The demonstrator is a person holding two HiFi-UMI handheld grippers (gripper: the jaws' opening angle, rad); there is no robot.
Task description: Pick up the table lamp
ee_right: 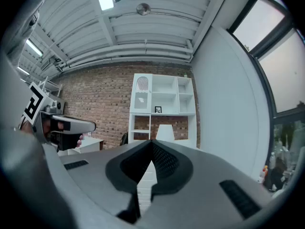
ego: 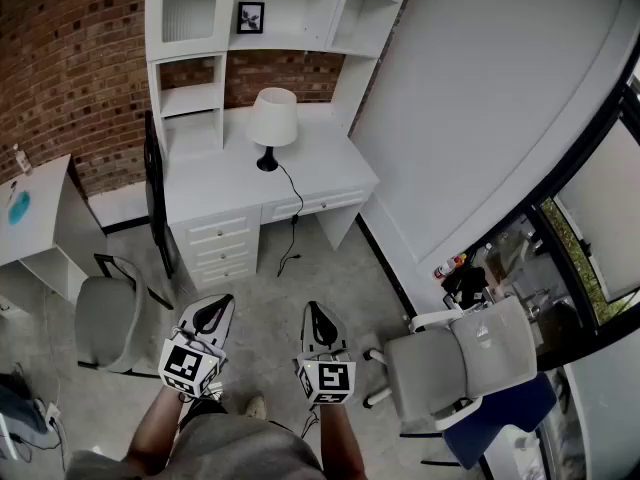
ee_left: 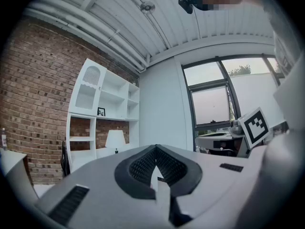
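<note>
The table lamp [ego: 272, 124] has a white shade and a small black base; it stands on the white desk [ego: 330, 163] against the brick wall, its black cord trailing off the front edge. It shows small and distant in the left gripper view [ee_left: 115, 140] and the right gripper view [ee_right: 165, 132]. My left gripper [ego: 216, 307] and right gripper [ego: 317, 313] hover side by side over the floor, well short of the desk. Both are shut with nothing between the jaws [ee_left: 156, 148] [ee_right: 151, 144].
A grey chair [ego: 108, 318] stands at the left, a grey and white office chair [ego: 470, 353] at the right. A white shelf unit [ego: 250, 18] rises over the desk, and a drawer stack [ego: 218, 243] sits below it. A second white table [ego: 35, 213] is far left.
</note>
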